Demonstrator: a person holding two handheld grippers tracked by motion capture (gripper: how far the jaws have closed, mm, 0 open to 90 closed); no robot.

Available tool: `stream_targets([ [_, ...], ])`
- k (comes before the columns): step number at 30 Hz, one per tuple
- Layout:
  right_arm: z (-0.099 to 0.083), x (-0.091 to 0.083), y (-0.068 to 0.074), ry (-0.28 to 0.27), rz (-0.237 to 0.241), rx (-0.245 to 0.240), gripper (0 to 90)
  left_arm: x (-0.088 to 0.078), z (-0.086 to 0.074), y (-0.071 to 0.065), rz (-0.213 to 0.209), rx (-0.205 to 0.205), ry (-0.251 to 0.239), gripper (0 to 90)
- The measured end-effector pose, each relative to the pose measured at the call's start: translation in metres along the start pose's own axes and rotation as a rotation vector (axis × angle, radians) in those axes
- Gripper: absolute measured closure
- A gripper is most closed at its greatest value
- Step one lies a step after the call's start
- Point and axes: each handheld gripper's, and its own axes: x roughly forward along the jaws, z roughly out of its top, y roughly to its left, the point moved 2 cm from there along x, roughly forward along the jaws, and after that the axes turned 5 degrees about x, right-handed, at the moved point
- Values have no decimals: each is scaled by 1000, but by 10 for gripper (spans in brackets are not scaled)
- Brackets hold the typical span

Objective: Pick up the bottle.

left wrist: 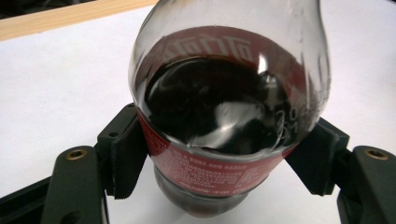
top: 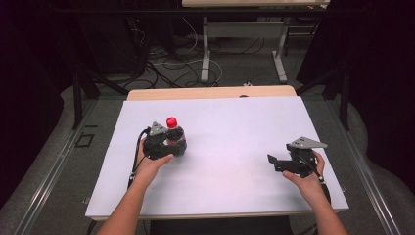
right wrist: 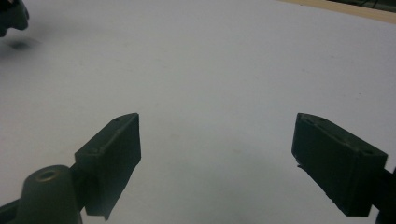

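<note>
Red cap, dark cola – small bottle (top: 172, 134) left of centre on white table (top: 235, 122), high view. Clamped in left gripper (top: 164, 142), held by left hand (top: 149, 164); long axis roughly upright, cap tipped a bit away from person. Looks just off the surface, can't tell for sure from up here. Right gripper (top: 279, 161) well apart at right edge, held by right hand (top: 306, 178), jaws pointing left toward bottle, nothing betw them.

Left gripper view: bottle (left wrist: 229, 116) filling frame, ribbed pads (left wrist: 128, 158) pressed on red label either side, lower belly. Firm squeeze, narrow as this one goes – holding bottle. Dark liquid sloshed up on the glass-clear wall, level tilted. Base seen below pads, white table (left wrist: 51, 93) behind, wooden edge strip (left wrist: 60, 18) top left.

Right gripper view: right gripper (right wrist: 217, 154) wide apart, bare white table (right wrist: 210, 70) betw them, gripping nothing. Dark blob w/ shadow far top left corner (right wrist: 11, 18), prob left gripper + bottle, too cut off to say.

Key relation for next move, as a judgement: bottle lies left of right gripper, across table, already in left's grip; axis upright, cap on top and free. Left hand obviously nearer. If cap is next, right must cross over and come in at the top
</note>
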Motion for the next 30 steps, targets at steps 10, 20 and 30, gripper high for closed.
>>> stream_targets([
  [10, 34, -22, 47, -11, 106, -93, 293, -16, 6, -50, -96, 89, 17, 293],
  [20, 73, -42, 112, -71, 266, -206, 373, -20, 3, -100, -224, 148, 3, 293],
  [30, 74, -51, 152, -95, 384, -207, 452, -15, -4, -133, -266, 206, 1, 293],
])
